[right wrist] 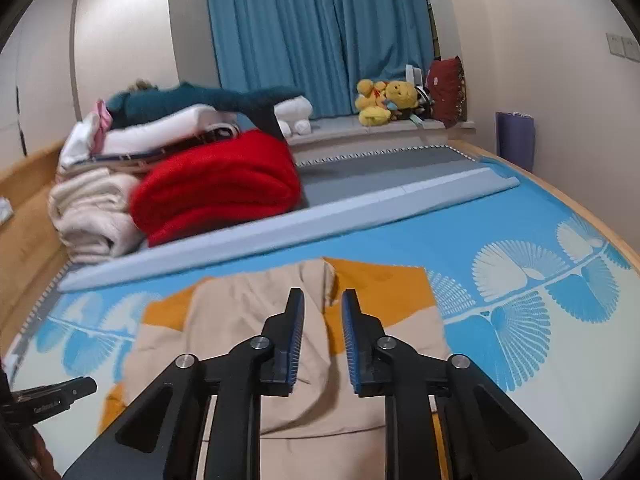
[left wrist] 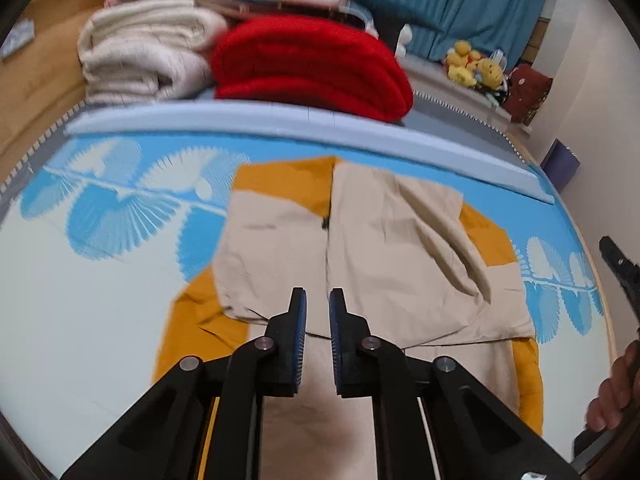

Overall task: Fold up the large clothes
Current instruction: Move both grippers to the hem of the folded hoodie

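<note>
The beige-and-mustard garment (left wrist: 384, 248) lies spread flat on the bed's blue-and-white leaf-print sheet (left wrist: 100, 312), its beige panels folded in over the mustard cloth, which shows at the corners and edges. A seam or opening runs down the garment's middle, with a diagonal crease on one beige panel.

The left gripper (left wrist: 318, 300) hangs above the garment's near half, its 2 fingers (left wrist: 299, 320) drawn close together with only a narrow gap and no cloth between them. The right gripper (right wrist: 322, 300) hangs above the garment too, and its fingers (right wrist: 295, 320) stand a little apart, likewise with nothing caught between the blue pads. Neither gripper touches the garment. In the left wrist view, a hand (left wrist: 612, 392) holding the other gripper's handle shows at the edge beside the garment.

Beyond the garment's far edge, a pale blue rolled bolster (left wrist: 280, 120) lies across the bed. Behind the bolster sits a folded red blanket (right wrist: 216, 184), with a stack of folded cream blankets (right wrist: 88, 212) beside it and more white bedding and a teal plush shark (right wrist: 200, 100) piled on top. Farther behind the garment, teal curtains (right wrist: 320, 32) hang over a sill carrying yellow plush bears (right wrist: 384, 100).
</note>
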`<state>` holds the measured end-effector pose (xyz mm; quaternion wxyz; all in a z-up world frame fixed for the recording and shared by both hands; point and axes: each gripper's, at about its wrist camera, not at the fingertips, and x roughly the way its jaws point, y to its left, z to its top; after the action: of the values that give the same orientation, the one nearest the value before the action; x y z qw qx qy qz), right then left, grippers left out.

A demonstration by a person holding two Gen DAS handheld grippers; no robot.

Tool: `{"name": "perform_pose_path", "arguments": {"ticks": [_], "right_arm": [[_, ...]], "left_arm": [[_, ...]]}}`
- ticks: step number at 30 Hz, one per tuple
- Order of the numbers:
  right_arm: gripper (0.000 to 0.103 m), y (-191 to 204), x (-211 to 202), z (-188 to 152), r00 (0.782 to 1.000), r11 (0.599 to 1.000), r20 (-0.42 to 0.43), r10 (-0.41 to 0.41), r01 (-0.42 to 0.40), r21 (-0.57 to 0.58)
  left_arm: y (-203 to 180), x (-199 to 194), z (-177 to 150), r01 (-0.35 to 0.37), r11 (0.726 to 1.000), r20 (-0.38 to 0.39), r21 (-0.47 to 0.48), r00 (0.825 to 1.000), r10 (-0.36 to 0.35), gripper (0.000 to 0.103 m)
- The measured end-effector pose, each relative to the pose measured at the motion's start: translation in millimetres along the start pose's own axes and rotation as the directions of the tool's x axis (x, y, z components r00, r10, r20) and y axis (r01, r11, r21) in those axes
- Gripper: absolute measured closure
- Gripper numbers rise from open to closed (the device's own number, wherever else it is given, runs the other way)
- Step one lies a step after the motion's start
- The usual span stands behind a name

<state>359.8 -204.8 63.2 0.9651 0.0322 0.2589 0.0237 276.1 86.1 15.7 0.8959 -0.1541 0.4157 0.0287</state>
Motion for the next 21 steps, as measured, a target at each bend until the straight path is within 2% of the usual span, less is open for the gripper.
{"name": "perform_pose_path", "arguments": {"ticks": [6, 10, 12, 15, 16, 18, 19, 21], "right_arm": [[0.085, -4, -69, 17, 0.997, 0.997, 0.044, 0.063, -0.064, 0.033], [0.084, -25, -133, 16, 0.994, 0.995, 0.056, 0.09, -0.092, 0.024], [0.084, -45, -161, 6, 0.996, 0.996, 0.037, 0.084, -0.085, 0.011], [0.084, -82, -184, -23, 0.997, 0.999, -0.052, 0.055, -0.055, 0.004], [0.083, -97, -189, -39, 0.993, 0.999, -0.103, 0.049, -0.049, 0.002], [0.082, -118, -189, -67, 0.984, 1.0, -0.176, 0.026, -0.027, -0.003], [0.081, -133, -188, -87, 0.973, 1.0, -0.23, 0.006, -0.004, 0.007], [0.08, -158, -182, -115, 0.956, 0.999, -0.294, -0.015, 0.029, 0.043]], "left_arm": [[15, -68, -14, 0.039, 0.995, 0.091, 0.094, 0.995, -0.047, 0.095], [65, -112, -29, 0.061, 0.987, 0.105, 0.146, 0.991, -0.077, 0.095], [91, -123, -47, 0.048, 0.988, 0.09, 0.145, 0.994, -0.062, 0.095], [139, -117, -88, 0.033, 0.999, -0.006, 0.04, 0.999, -0.033, 0.095], [157, -109, -108, 0.021, 1.0, -0.049, -0.016, 0.999, -0.022, 0.095], [175, -94, -135, -0.009, 0.998, -0.121, -0.069, 0.993, 0.001, 0.095], [184, -77, -150, -0.04, 0.996, -0.233, -0.078, 0.972, 0.02, 0.095], [193, -59, -166, -0.048, 0.995, -0.344, -0.087, 0.939, 0.016, 0.095]]}}
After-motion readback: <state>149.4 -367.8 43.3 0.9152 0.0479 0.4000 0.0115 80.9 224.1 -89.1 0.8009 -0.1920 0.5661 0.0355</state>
